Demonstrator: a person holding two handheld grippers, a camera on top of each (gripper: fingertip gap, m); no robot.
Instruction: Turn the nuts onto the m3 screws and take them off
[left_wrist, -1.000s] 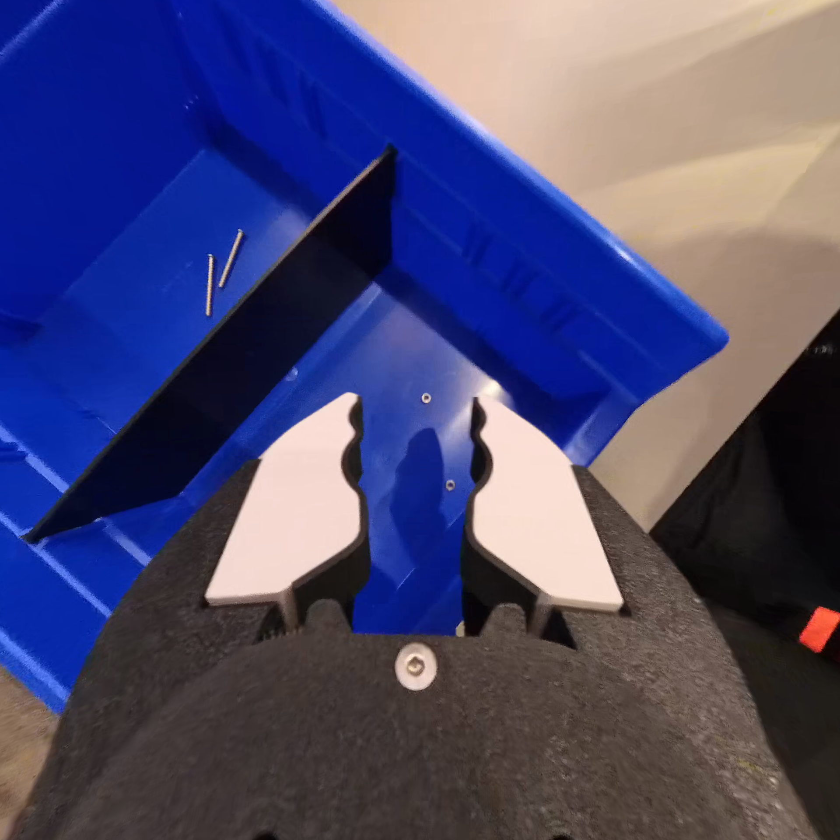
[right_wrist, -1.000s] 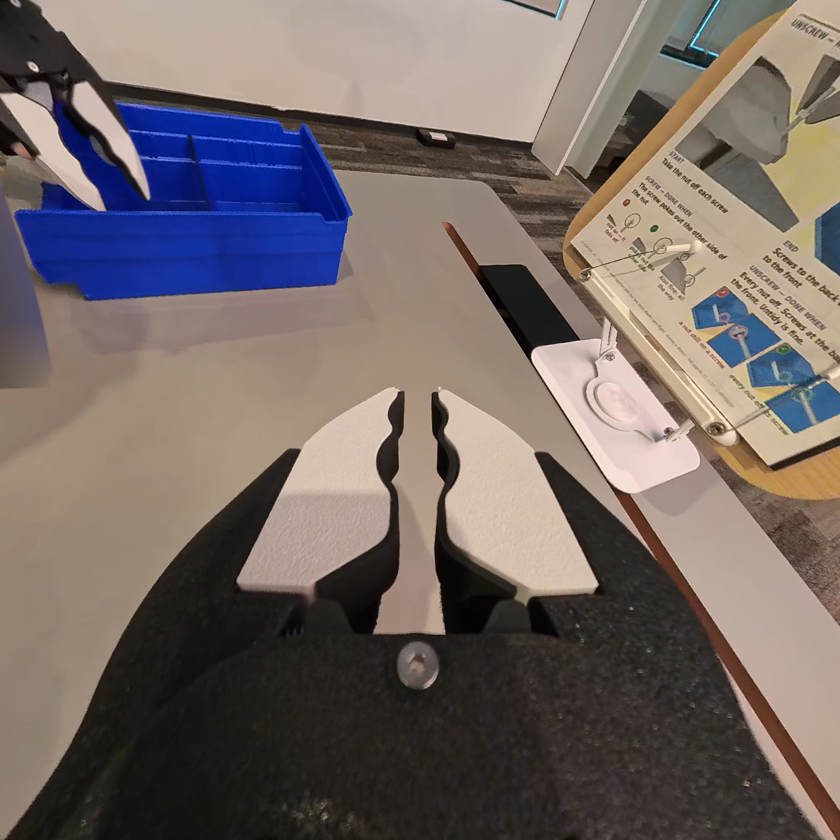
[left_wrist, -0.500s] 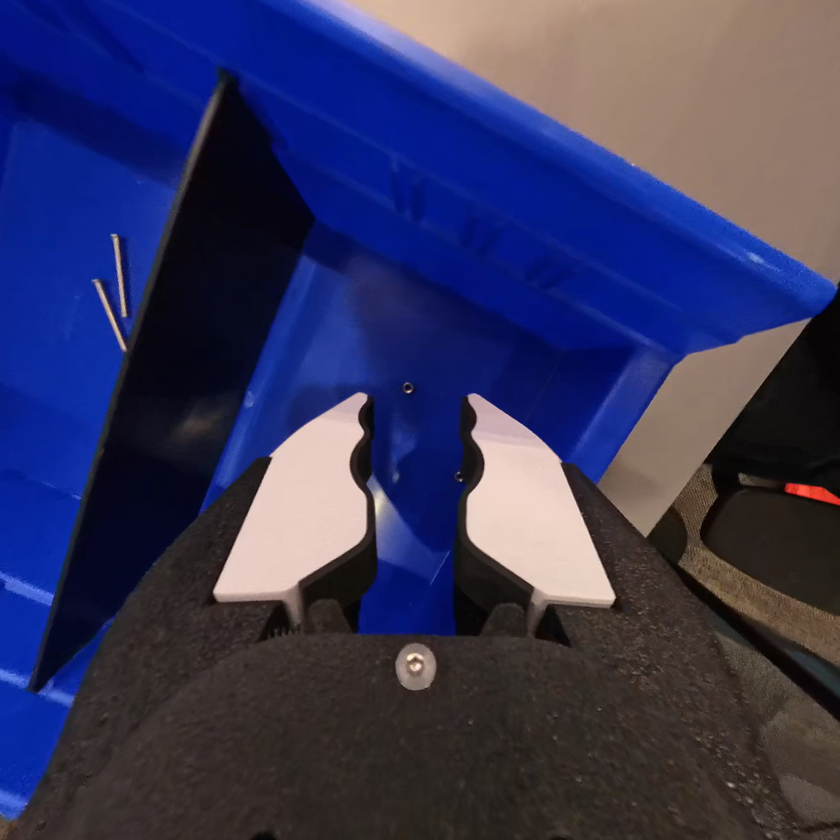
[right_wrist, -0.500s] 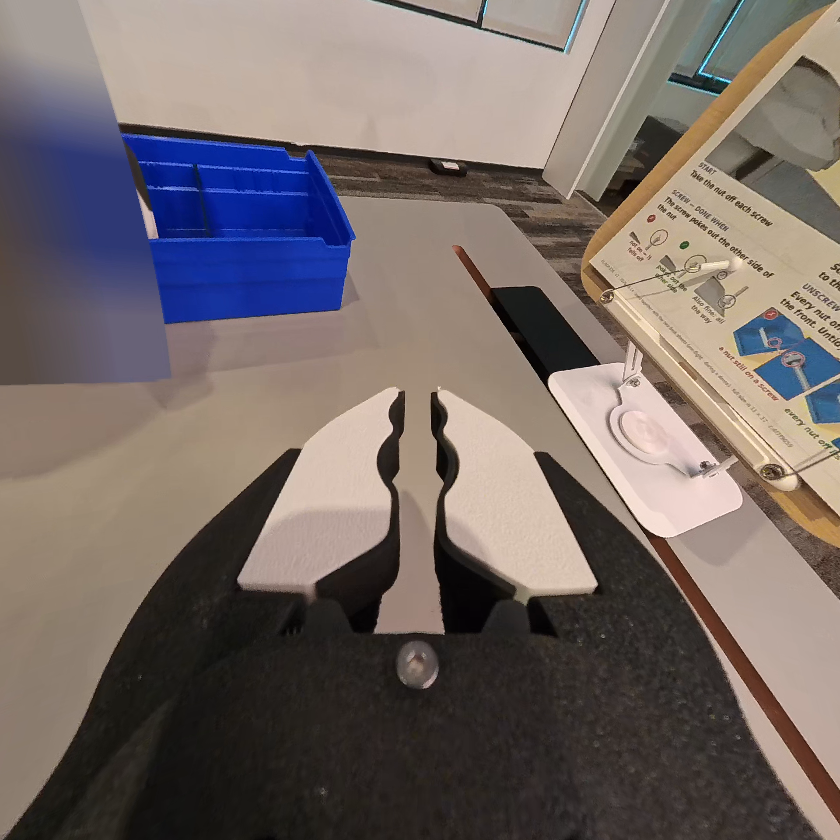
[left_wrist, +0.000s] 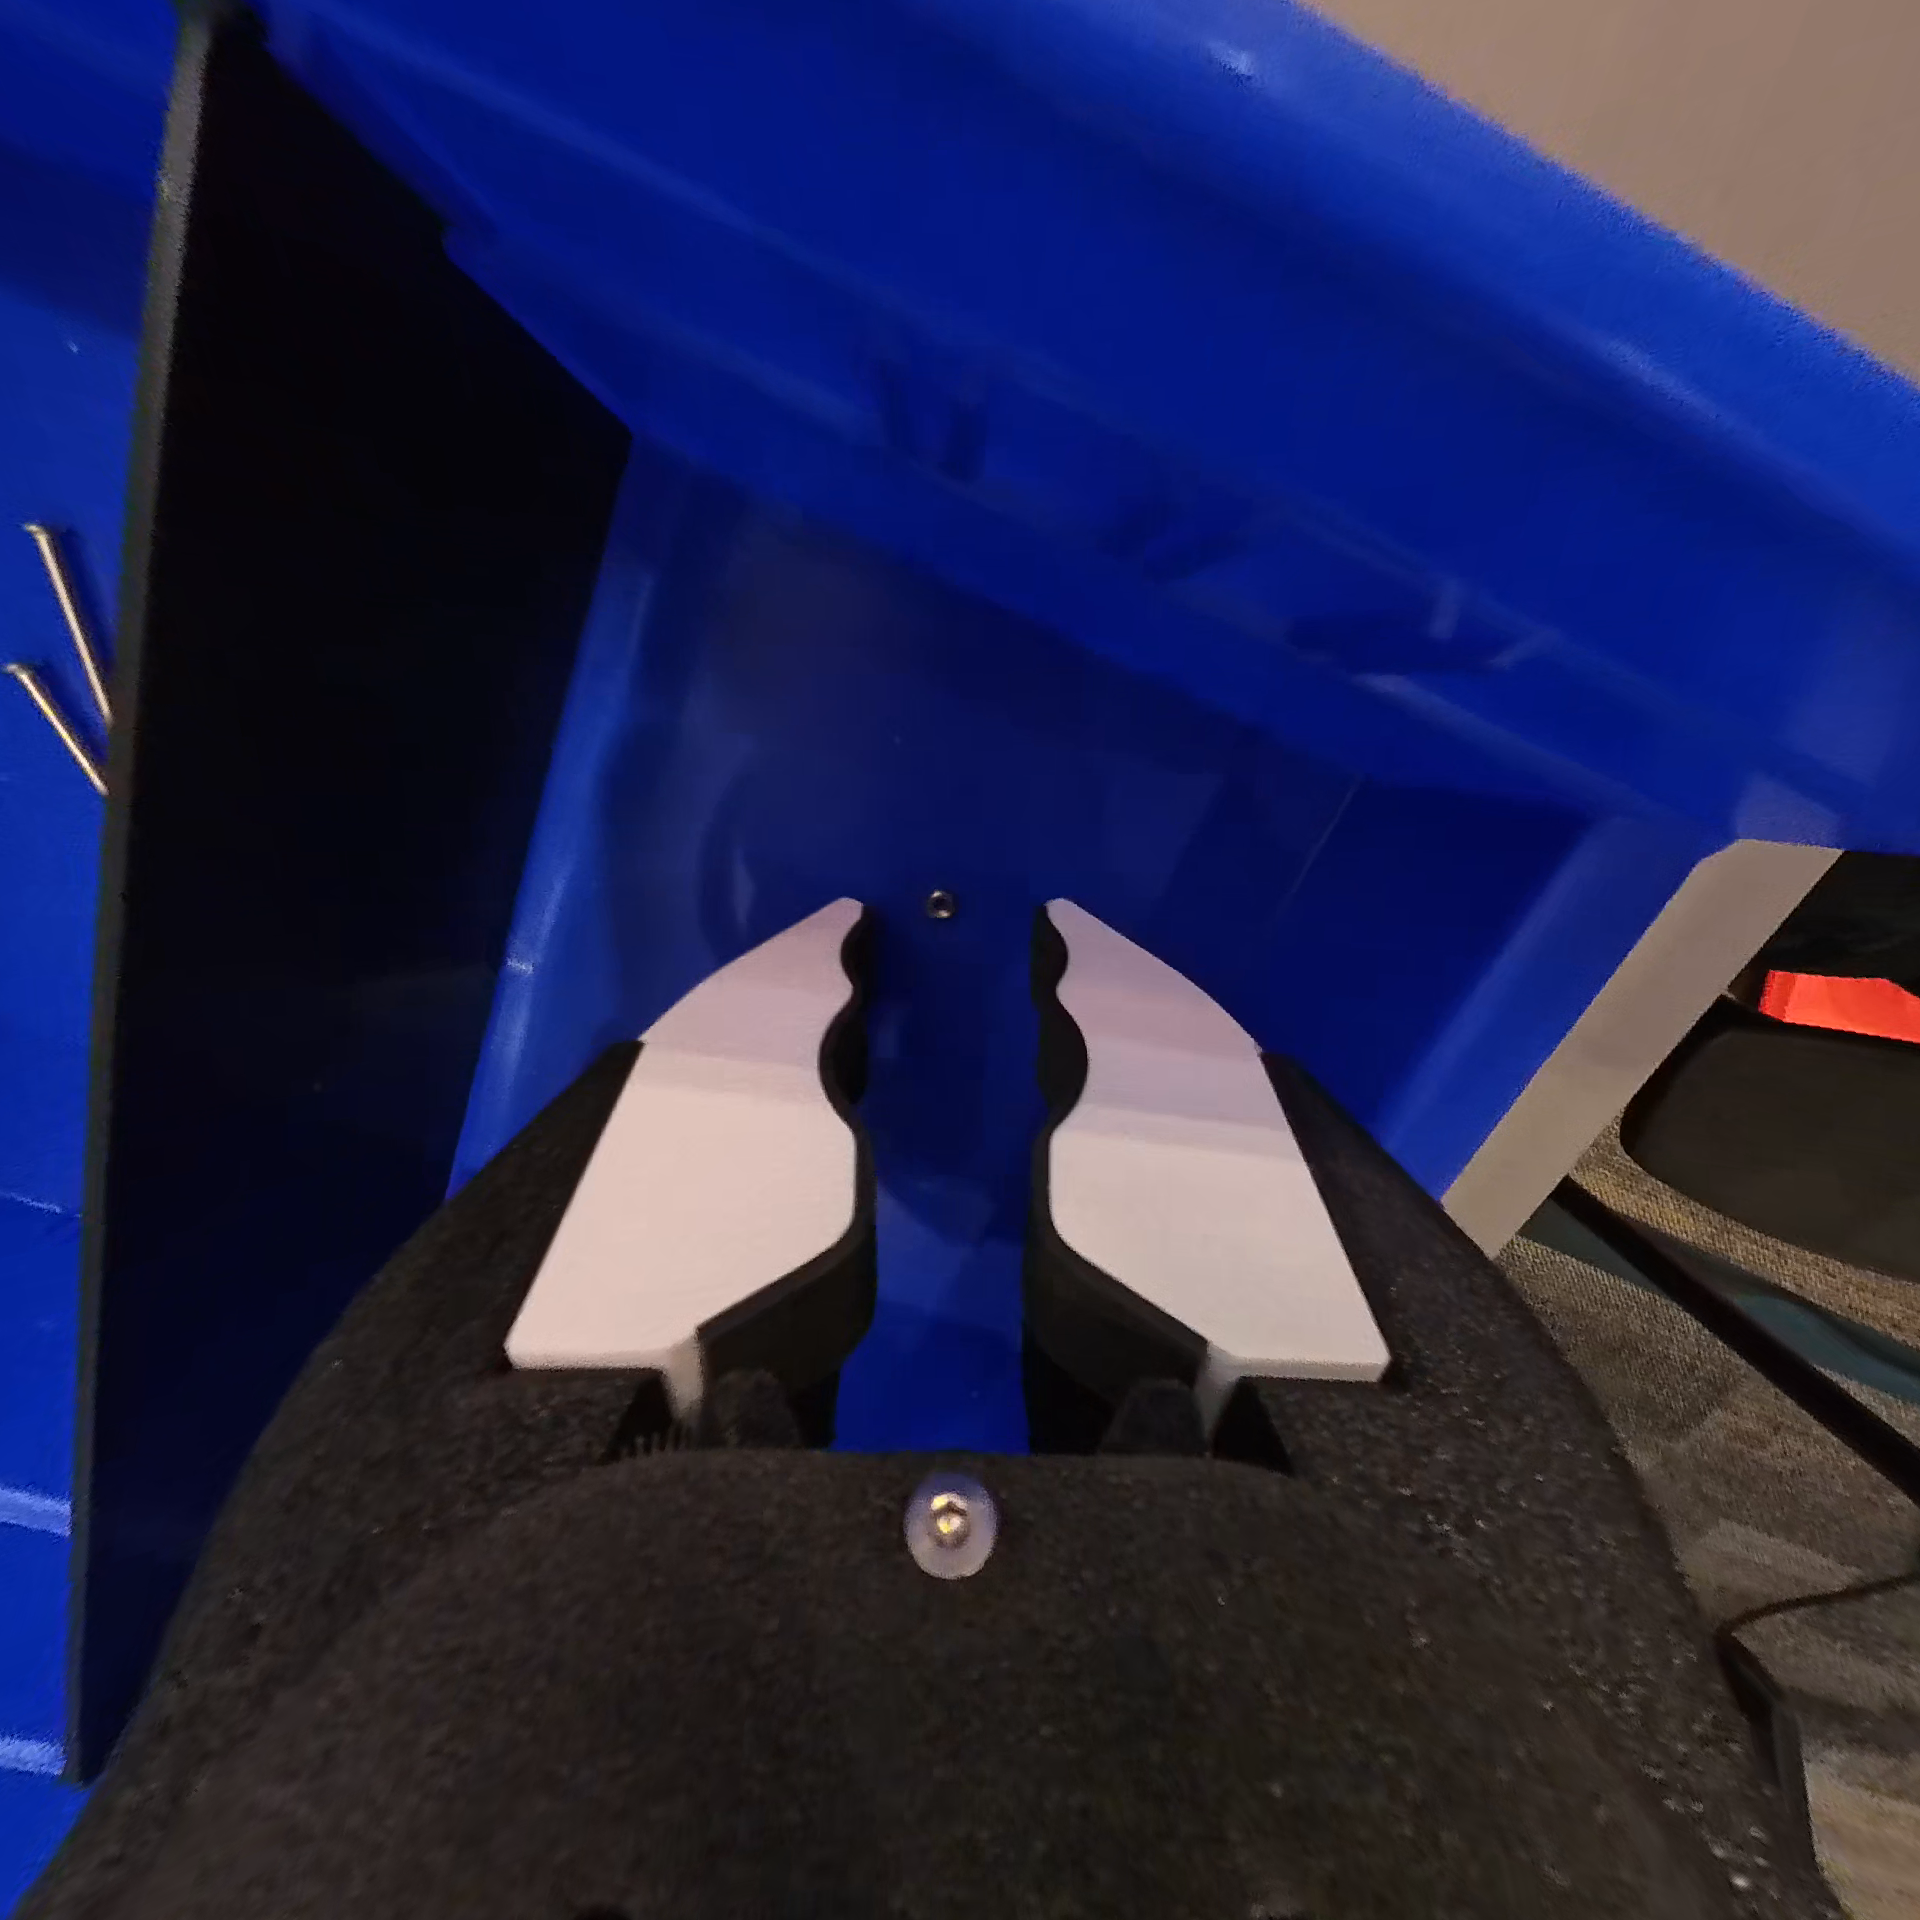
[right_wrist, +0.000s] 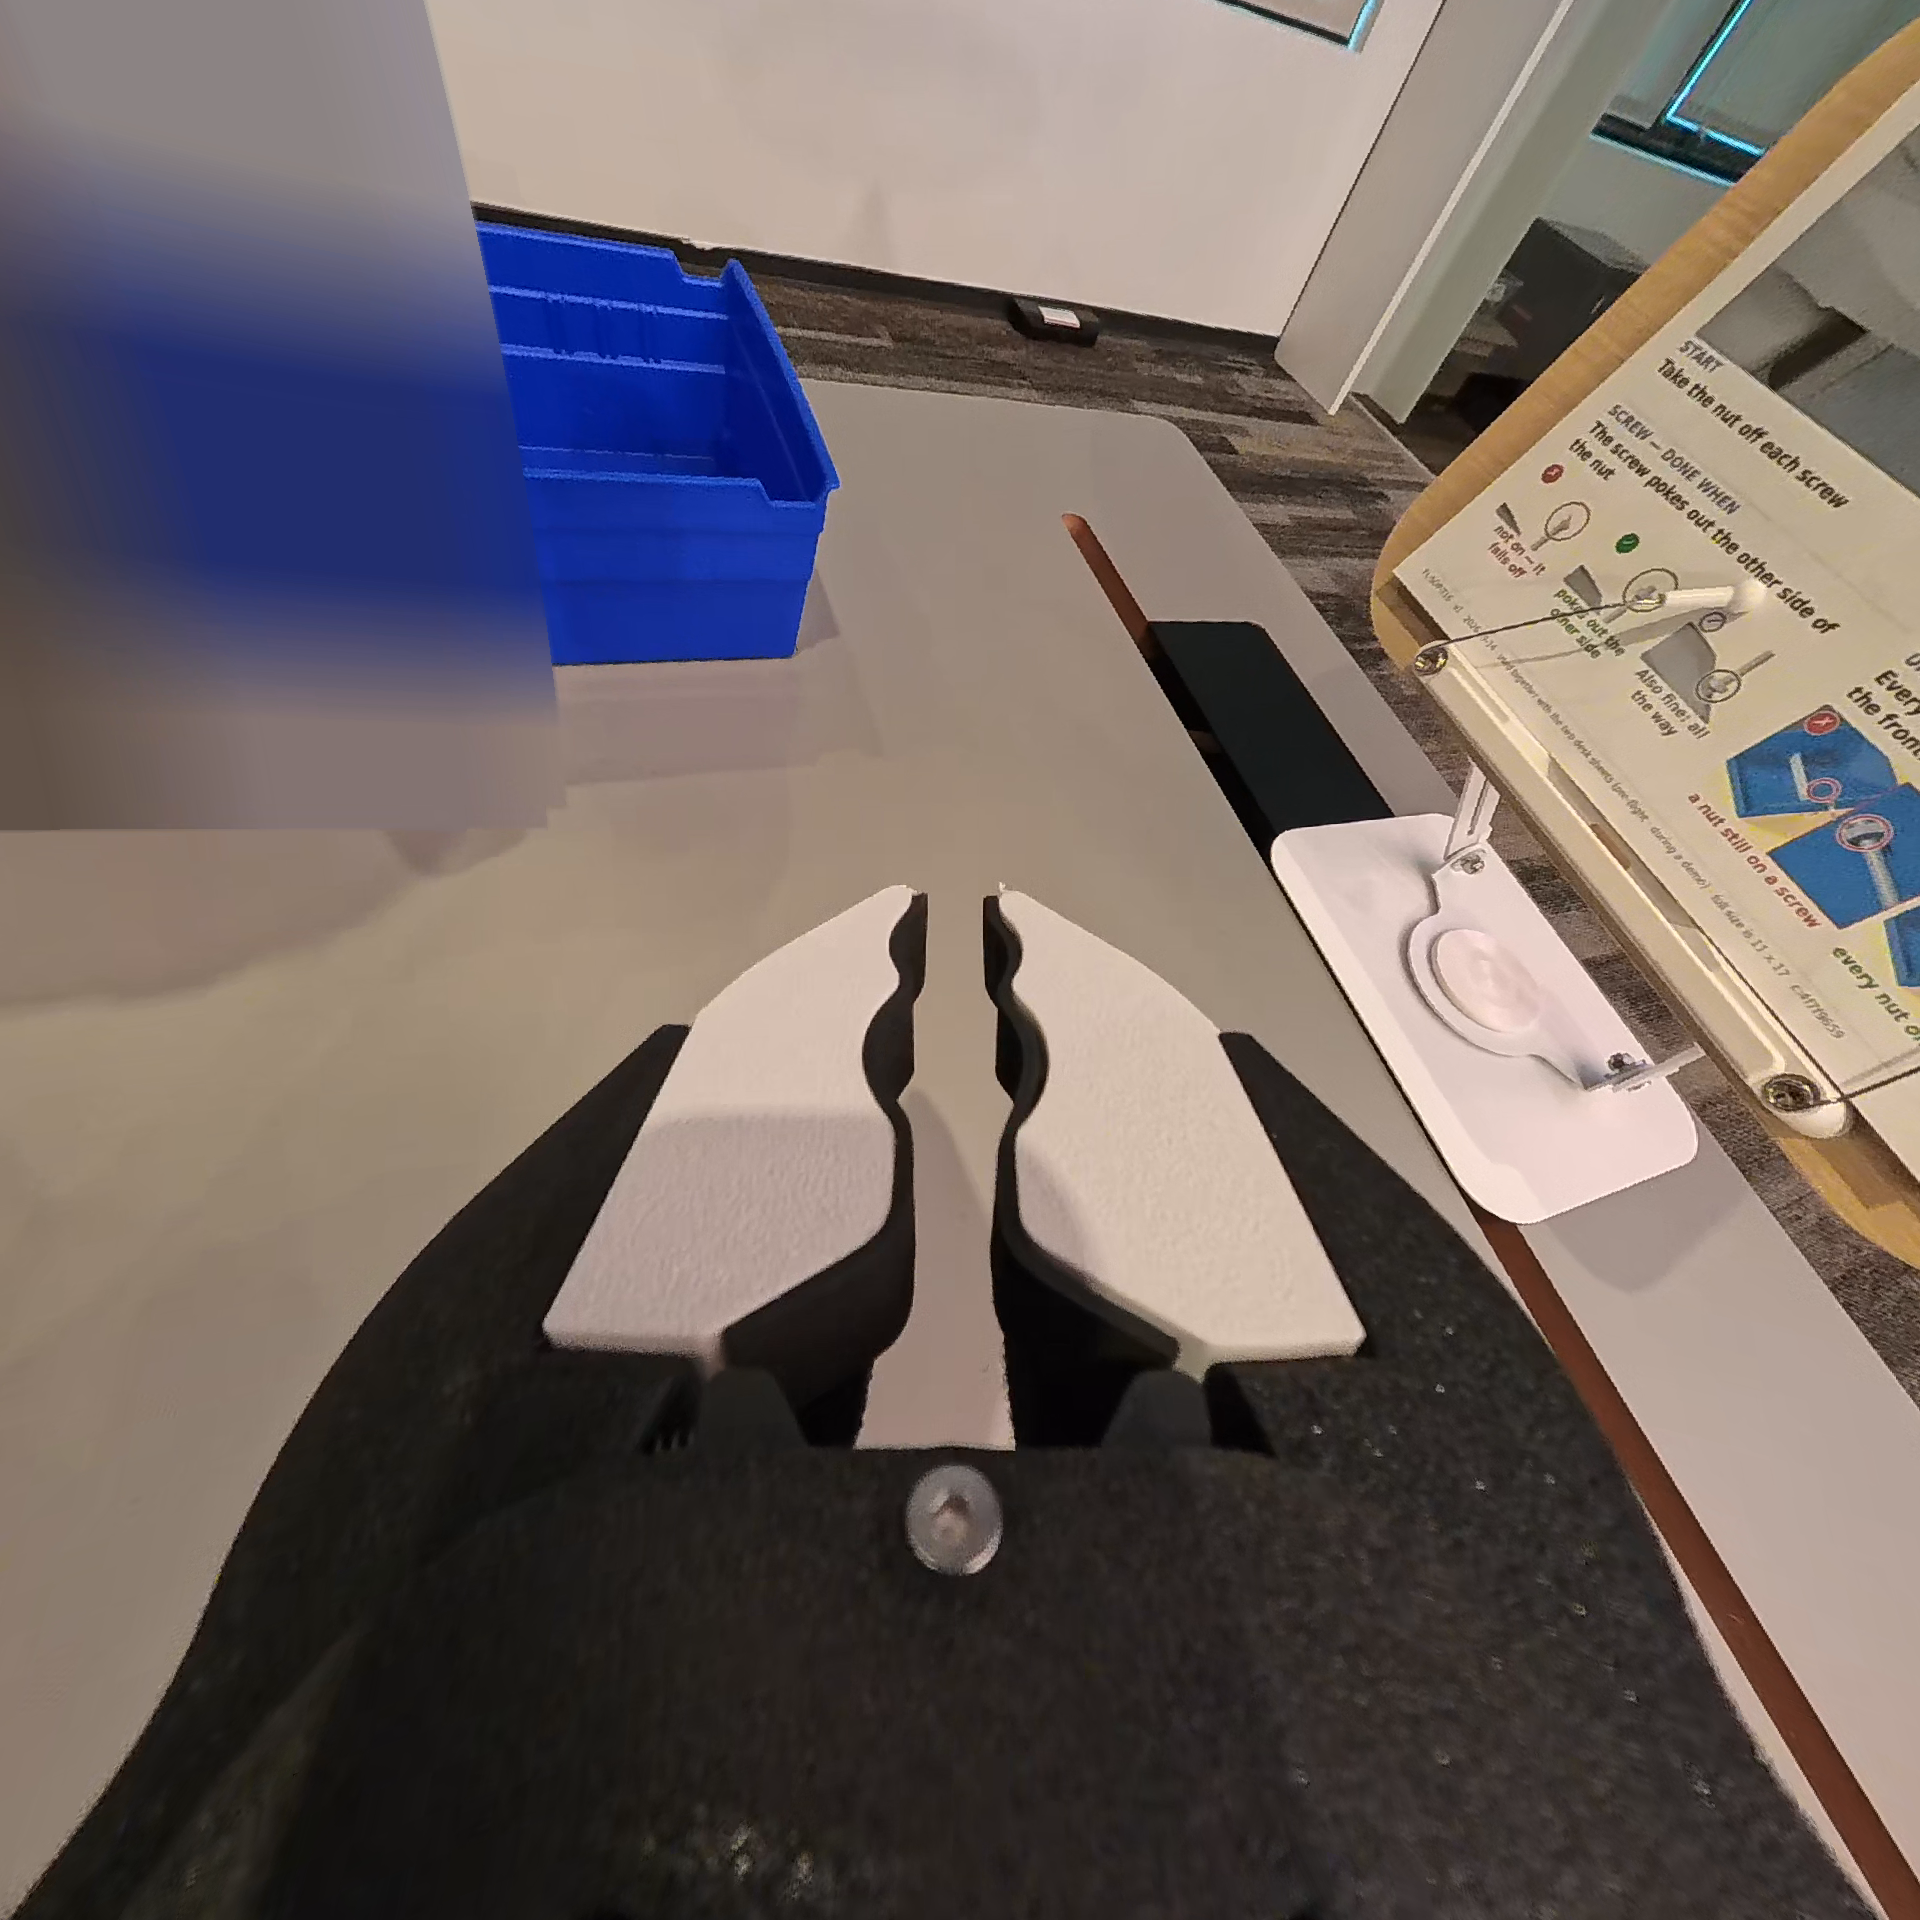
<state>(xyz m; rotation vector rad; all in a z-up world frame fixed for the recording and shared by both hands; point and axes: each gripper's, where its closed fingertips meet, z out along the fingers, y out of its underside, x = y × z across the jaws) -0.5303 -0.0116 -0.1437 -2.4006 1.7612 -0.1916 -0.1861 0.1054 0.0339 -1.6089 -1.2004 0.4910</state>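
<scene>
left gripper (left_wrist: 948, 906): jaws apart, empty, nearer nut (left_wrist: 941, 902) in bin (left_wrist: 1039, 312) than before | right gripper (right_wrist: 954, 891): narrow gap, empty, over table (right_wrist: 987, 665)

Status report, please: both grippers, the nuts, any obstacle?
Left gripper open, inside blue bin, tips just short of a nut. Right gripper open, empty, above table. Black divider alongside; nothing blocking.

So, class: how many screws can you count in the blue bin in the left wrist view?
2: one screw and another screw lie side by side left of the black divider, partly hidden; more may be hidden.
</scene>
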